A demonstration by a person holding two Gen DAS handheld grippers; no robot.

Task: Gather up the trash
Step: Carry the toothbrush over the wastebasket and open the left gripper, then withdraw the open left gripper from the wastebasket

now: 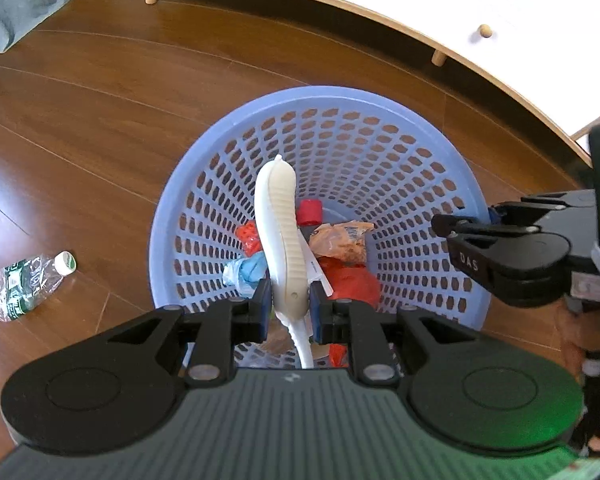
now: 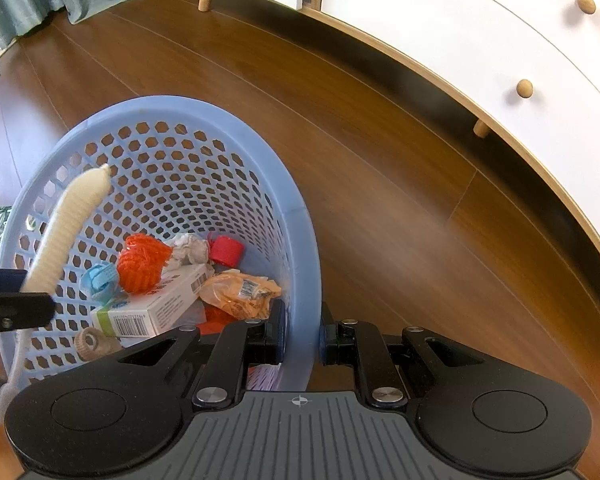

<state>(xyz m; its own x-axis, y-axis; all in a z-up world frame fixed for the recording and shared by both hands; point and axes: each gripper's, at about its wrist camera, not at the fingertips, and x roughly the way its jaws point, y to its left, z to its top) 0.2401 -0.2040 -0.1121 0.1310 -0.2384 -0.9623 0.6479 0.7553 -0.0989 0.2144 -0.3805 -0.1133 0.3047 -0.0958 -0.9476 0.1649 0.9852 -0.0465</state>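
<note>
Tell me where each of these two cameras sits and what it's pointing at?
Left wrist: on the left gripper, looking steeply down into the blue basket; its fingers clamp a white brush handle; right gripper shows.
Right wrist: on the right gripper, looking down, clamped on the basket's rim.
Shared: basket, brush handle, wooden floor, white cabinet.

Items obscured relative to the basket (image 2: 236, 152): the toothbrush (image 1: 280, 232) head passes out of sight beneath the left gripper (image 1: 288, 312); the box (image 2: 156, 300) lettering is too small to read. Left of the basket, the bottle (image 1: 20, 284) base meets the frame edge.
</note>
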